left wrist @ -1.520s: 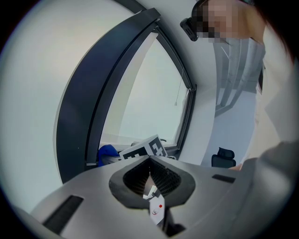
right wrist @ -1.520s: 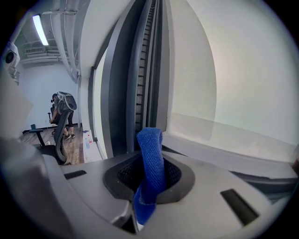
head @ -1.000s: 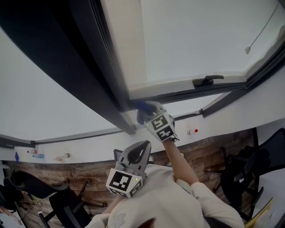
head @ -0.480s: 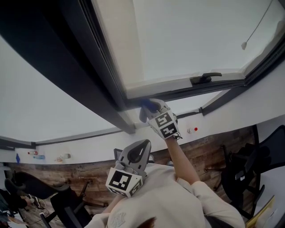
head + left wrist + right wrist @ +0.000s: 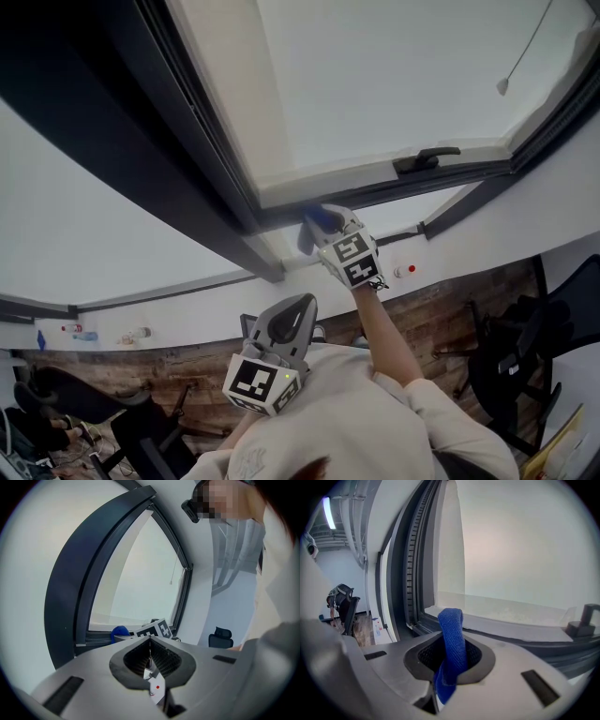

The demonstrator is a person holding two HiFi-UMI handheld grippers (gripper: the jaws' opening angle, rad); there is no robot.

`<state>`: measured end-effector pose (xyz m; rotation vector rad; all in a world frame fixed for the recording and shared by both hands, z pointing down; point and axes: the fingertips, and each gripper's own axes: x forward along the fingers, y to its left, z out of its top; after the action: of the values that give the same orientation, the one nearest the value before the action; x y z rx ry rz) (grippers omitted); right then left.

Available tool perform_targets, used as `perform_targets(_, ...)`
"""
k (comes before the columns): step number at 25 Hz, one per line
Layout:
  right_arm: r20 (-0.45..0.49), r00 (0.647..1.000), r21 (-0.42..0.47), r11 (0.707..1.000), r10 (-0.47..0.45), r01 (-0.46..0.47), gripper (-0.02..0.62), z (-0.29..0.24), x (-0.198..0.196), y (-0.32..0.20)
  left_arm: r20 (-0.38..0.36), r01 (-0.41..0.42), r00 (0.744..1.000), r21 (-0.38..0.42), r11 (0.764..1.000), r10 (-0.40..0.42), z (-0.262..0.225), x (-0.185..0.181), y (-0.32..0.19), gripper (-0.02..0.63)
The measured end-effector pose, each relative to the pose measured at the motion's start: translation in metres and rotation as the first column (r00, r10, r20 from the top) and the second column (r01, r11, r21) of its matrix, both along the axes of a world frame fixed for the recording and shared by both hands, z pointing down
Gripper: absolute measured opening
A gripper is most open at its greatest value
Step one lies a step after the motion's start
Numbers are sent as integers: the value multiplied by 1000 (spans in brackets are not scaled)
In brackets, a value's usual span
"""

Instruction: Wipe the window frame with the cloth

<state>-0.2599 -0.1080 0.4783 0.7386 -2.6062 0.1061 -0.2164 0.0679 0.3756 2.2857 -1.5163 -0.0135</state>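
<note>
Two grippers show in the head view. The right gripper (image 5: 321, 225) is raised on an outstretched arm to the window frame (image 5: 375, 194), and the cloth (image 5: 319, 217), a small blue wad, sits at its tip against the lower rail, close to the corner where that rail meets the dark upright. The handle (image 5: 427, 159) lies further along the same rail, well apart. The left gripper (image 5: 298, 311) hangs low near the person's chest, away from the window.

In the left gripper view the jaws stand together with only a thin seam between them and nothing held. Past them are the blue cloth (image 5: 119, 631) and the frame (image 5: 79, 602).

In the right gripper view the jaws are clamped on the cloth (image 5: 451, 630). A folded loop stands up from them and a loose tail hangs below. The tip lines up with the lower rail of the frame (image 5: 415, 573), though I cannot be sure here that it touches.

The cloth looks light, soft and limp (the woven fold bends over at its top), so it should give on contact and slide easily. It is not fragile. Holding it close to the wiping end, as it is held here, looks best: a short stub carries pressure, whereas a long one would only flop.
</note>
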Motion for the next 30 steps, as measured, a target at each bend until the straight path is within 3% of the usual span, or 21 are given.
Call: perform_targets(30, 28, 994, 5, 995, 101, -102, 50, -2, 50, -26, -17, 2, 1000, -16, 1000, -2, 3, 18, 1, 9)
